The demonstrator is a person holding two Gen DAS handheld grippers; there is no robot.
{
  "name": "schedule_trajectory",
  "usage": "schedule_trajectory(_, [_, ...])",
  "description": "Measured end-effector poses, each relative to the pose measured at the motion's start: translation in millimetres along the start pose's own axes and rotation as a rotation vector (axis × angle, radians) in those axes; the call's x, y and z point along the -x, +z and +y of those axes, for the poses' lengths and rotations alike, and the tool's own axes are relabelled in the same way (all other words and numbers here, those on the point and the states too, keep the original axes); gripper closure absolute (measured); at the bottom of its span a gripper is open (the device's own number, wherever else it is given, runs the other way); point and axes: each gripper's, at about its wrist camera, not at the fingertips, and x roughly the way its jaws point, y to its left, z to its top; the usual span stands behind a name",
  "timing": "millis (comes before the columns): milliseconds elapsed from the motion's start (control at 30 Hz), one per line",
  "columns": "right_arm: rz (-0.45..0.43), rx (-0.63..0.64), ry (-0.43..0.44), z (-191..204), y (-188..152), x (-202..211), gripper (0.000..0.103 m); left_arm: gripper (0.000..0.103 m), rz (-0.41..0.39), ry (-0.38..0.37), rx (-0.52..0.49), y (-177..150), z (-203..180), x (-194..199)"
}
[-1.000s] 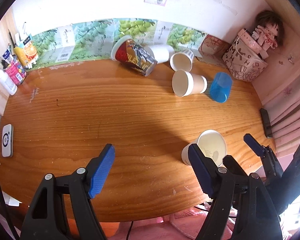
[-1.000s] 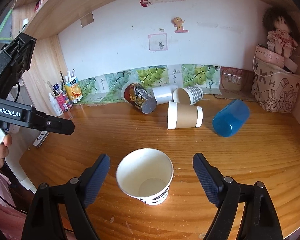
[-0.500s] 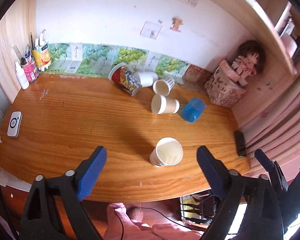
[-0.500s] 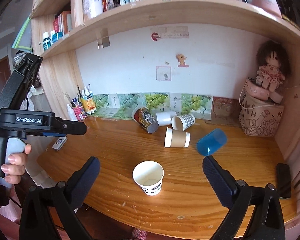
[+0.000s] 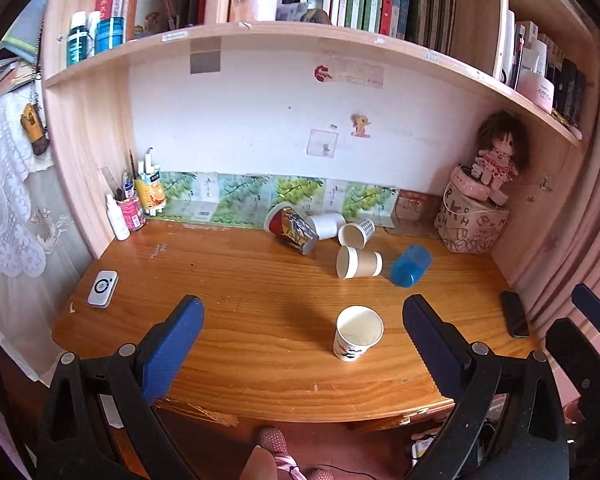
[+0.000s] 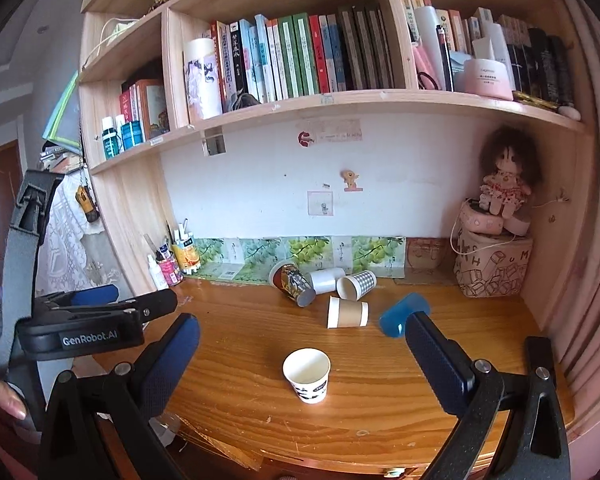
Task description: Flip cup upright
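Observation:
A white paper cup (image 5: 357, 337) with a black print stands upright near the front of the wooden desk (image 5: 228, 280); it also shows in the right wrist view (image 6: 307, 374). My left gripper (image 5: 302, 344) is open and empty, held back from the desk's front edge. My right gripper (image 6: 302, 360) is open and empty, also back from the desk. The cup is apart from both. The left gripper's body (image 6: 80, 330) shows at the left of the right wrist view.
Several cups lie on their sides at the back: a brown paper cup (image 5: 358, 263), a blue plastic cup (image 5: 410, 265), a checked cup (image 5: 355, 233), a red printed cup (image 5: 291, 227). A phone (image 5: 514, 314) lies right, a white device (image 5: 103, 288) left, a doll on a bag (image 5: 474, 216) back right.
Both grippers have pulled back and up from the desk, away from the upright white cup, so the shelves and books have come into view. Both stay open.

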Motion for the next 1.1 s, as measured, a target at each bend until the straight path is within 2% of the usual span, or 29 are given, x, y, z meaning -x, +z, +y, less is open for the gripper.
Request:
schedule_trajectory(133, [-0.054, -0.023, -0.019, -1, 0, 20, 0.000, 0.002, -0.051, -0.009, 0.085, -11, 2, 24])
schedule_trajectory(267, [-0.107, -0.043, -0.034, -2, 0, 37, 0.000, 0.001, -0.125, -0.039, 0.113, -15, -3, 46])
schedule_trajectory(400, [-0.147, -0.048, -0.063, -7, 2, 45, 0.000, 0.001, -0.217, -0.039, 0.077, -14, -15, 66])
schedule_trajectory(567, [-0.188, -0.063, -0.053, -8, 0, 56, 0.000, 0.001, -0.303, -0.037, 0.014, -11, -30, 83])
schedule_trajectory(733, [-0.227, -0.073, -0.080, -12, -2, 64, 0.000, 0.000, -0.319, -0.034, -0.007, -9, -35, 84])
schedule_trajectory(1100, [-0.238, -0.072, -0.089, -18, -1, 63, 0.000, 0.000, -0.337, 0.019, -0.010, -7, -41, 83])
